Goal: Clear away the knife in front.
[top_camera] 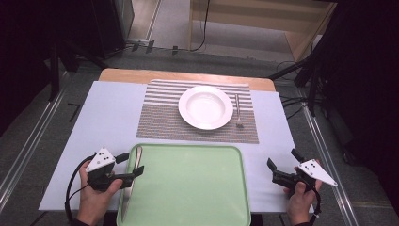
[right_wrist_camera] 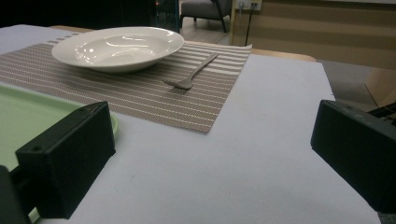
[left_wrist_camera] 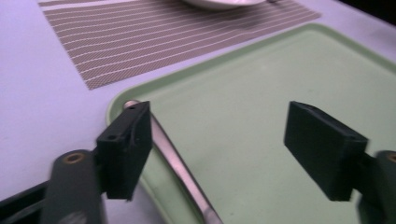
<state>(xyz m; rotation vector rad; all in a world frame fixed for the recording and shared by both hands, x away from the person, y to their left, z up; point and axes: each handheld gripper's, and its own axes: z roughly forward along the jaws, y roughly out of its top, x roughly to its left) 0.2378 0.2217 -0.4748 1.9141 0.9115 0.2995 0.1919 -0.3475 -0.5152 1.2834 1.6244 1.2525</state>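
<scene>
Nearest the camera, two hands come in from the bottom edge, each with one set of tongs: the left tongs [top_camera: 131,165] gape wide over the near left corner of the tray, nothing pinched between the pads, and the right tongs [top_camera: 277,165] also stand wide open above bare bench to the right of the tray. One knife [top_camera: 134,174] lies along the left edge of the one green tray [top_camera: 197,197], its rounded tip pointing far; in the left gripper view it runs just beside the left pad, whether touching it I cannot tell. Beyond the tray lies one striped placemat [top_camera: 160,120], carrying one white deep plate [top_camera: 205,107] and, just right of the plate, one fork [top_camera: 238,110] lying lengthwise with its tines toward the near side. The tray itself holds nothing but the knife. The bench [top_camera: 108,117] is covered with a pale lilac sheet, with a strip of wood showing at its far edge. Around it the room is dim: grey floor, metal rails on both sides, cables on the ground, and a light wooden cabinet at the far side. Nothing stands between the left tongs and the knife.
</scene>
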